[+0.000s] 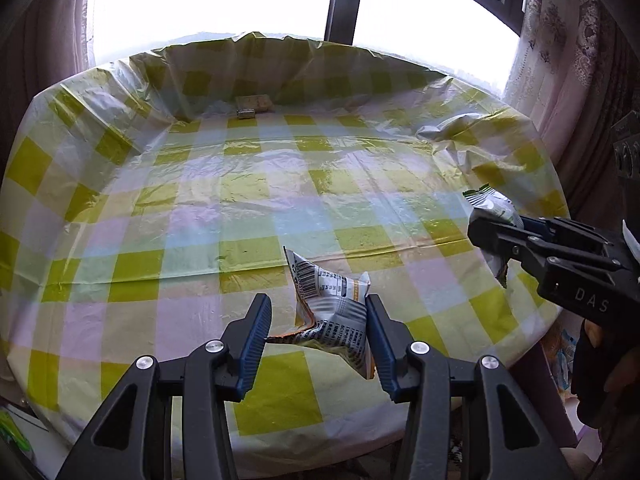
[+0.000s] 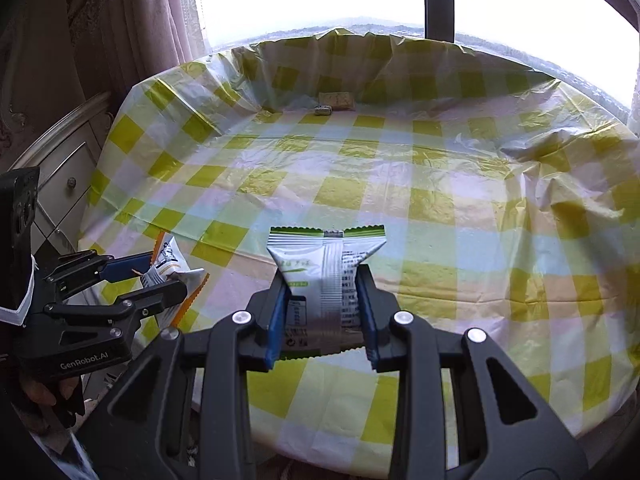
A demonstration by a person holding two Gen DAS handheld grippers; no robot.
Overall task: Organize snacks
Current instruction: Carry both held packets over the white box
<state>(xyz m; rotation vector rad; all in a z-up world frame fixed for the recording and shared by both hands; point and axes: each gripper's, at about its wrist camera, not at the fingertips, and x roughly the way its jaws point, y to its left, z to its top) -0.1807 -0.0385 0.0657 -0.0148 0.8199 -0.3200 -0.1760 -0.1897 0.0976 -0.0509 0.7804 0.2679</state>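
My left gripper (image 1: 318, 316) is shut on a crumpled white and orange snack packet (image 1: 334, 312) and holds it over the near edge of the round table. It also shows in the right wrist view (image 2: 160, 276), with the orange packet (image 2: 168, 264) in its jaws. My right gripper (image 2: 322, 292) is shut on a white and green snack packet (image 2: 326, 272), held upright above the table's near part. In the left wrist view the right gripper (image 1: 484, 232) is at the right edge with the green packet (image 1: 490, 204).
The table wears a yellow and white checked plastic cloth (image 1: 248, 184), bunched up high at the back. A small tan box (image 1: 254, 102) and a small wrapped sweet (image 1: 246, 113) lie at the far side. A white drawer cabinet (image 2: 60, 168) stands left; curtains and a window stand behind.
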